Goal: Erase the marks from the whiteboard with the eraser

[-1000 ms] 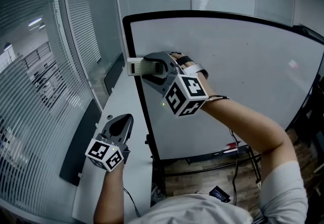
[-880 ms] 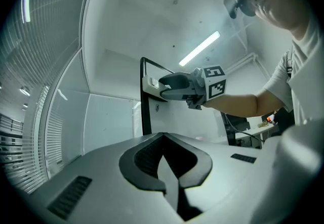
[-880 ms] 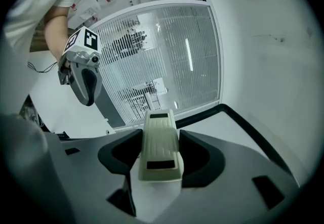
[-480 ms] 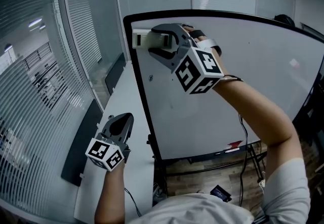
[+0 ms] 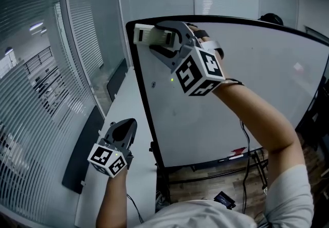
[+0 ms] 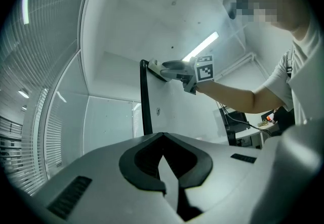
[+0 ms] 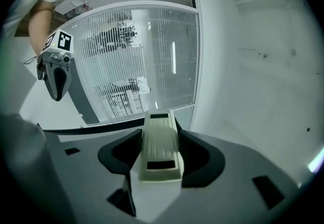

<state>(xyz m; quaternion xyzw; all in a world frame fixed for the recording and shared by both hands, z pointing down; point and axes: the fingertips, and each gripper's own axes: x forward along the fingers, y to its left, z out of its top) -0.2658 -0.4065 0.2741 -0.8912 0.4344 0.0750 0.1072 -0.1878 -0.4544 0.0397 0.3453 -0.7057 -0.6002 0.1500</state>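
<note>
The whiteboard (image 5: pixel 241 77) stands in a black frame, tilted in the head view. My right gripper (image 5: pixel 157 36) is shut on a pale eraser (image 5: pixel 145 34), which presses on the board's top-left corner by the frame. In the right gripper view the eraser (image 7: pixel 161 153) lies lengthwise between the jaws of the right gripper (image 7: pixel 160 134). A small dark mark (image 5: pixel 153 84) shows below it near the left frame. My left gripper (image 5: pixel 125 128) hangs low beside the board, shut and empty; the left gripper view shows the same of that gripper (image 6: pixel 163 160).
A white table (image 5: pixel 131 93) runs along the board's left side, with a dark panel (image 5: pixel 82 150) at its edge. Glass walls with blinds (image 5: pixel 31 98) stand to the left. A red item (image 5: pixel 239 148) lies on the board's tray; cables (image 5: pixel 241 170) hang below.
My right gripper has carried the eraser upward along the board's left edge to the top-left corner. The left gripper has barely shifted.
</note>
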